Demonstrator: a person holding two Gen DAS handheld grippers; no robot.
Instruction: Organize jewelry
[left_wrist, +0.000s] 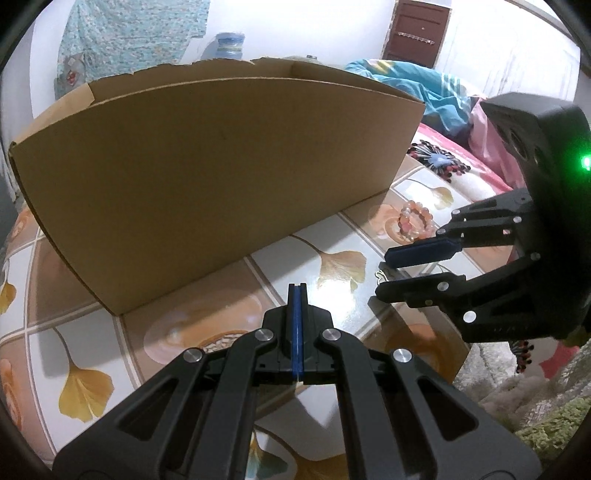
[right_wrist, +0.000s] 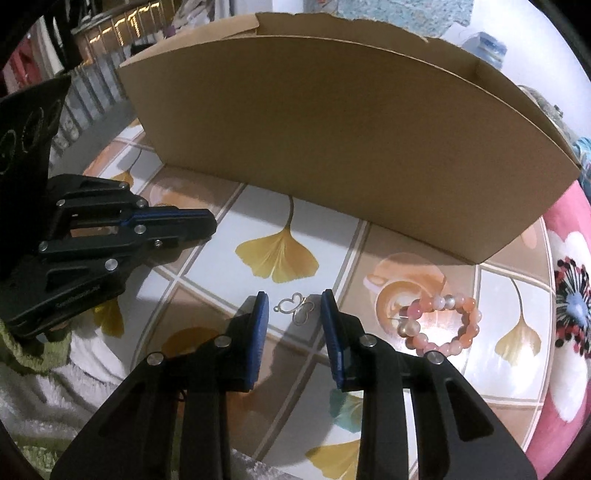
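Parted blue-padded right tool (right_wrist: 291, 306) straddles a small silver butterfly charm (right_wrist: 296, 309) on the glossy ginkgo-leaf desk (right_wrist: 277, 254), beside a pink bead bracelet (right_wrist: 439, 325) and open brown cardboard box (right_wrist: 332, 140); left tool (left_wrist: 296, 291) hangs clenched, empty.

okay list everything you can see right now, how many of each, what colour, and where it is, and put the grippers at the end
cardboard box: one, brown, open-topped, standing at the back of the table.
butterfly charm: one, silvery, flat on the table between the right gripper's fingertips, untouched.
bead bracelet: one, pink and peach, on the table to the right of the charm.
table: one, glossy tile pattern with yellow ginkgo leaves.
floral bedding: one, pink and white, beyond the table's right edge.
water jug: one, blue, behind the box.
door: one, dark brown, far wall.
left gripper: one, black with blue pads, shut, empty.
right gripper: one, black with blue pads, open around the charm.
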